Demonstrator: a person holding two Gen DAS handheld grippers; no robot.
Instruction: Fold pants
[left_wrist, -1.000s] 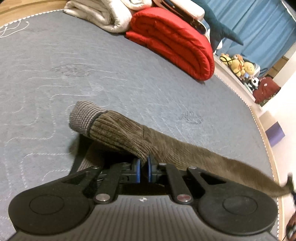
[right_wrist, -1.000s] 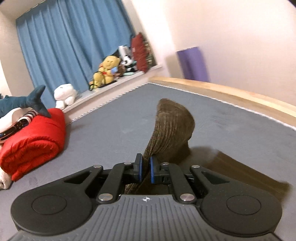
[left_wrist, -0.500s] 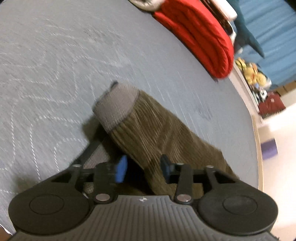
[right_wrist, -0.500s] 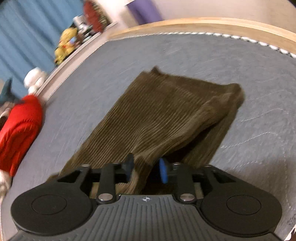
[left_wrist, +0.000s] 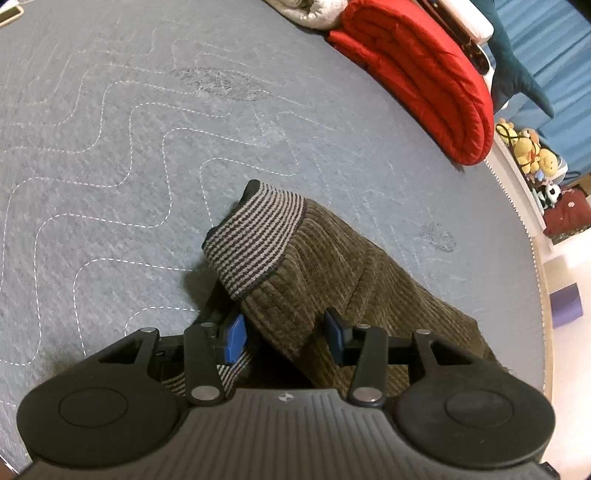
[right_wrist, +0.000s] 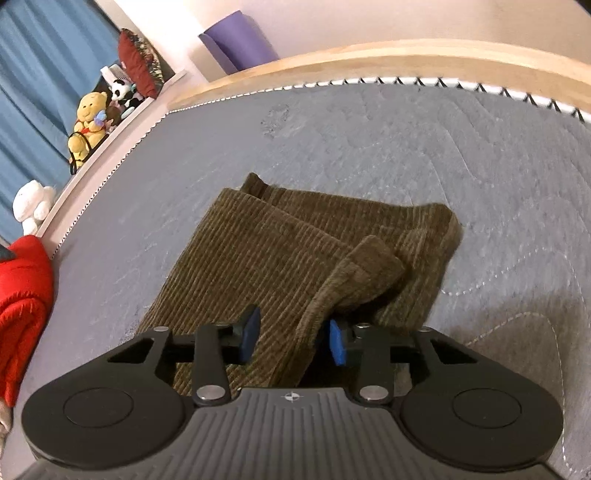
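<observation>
You held both tools with their jaws apart: your left tool (left_wrist: 284, 338) over the striped waistband (left_wrist: 255, 240), your right tool (right_wrist: 291, 341) over a leg hem. The pants (right_wrist: 266, 258) lay folded on the bed (right_wrist: 480, 166).

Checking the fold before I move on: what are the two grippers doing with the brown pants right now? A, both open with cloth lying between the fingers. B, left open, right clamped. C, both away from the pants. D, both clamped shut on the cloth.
A: the left gripper and right gripper both have their blue pads spread apart, with the pants lying loose between them.
</observation>
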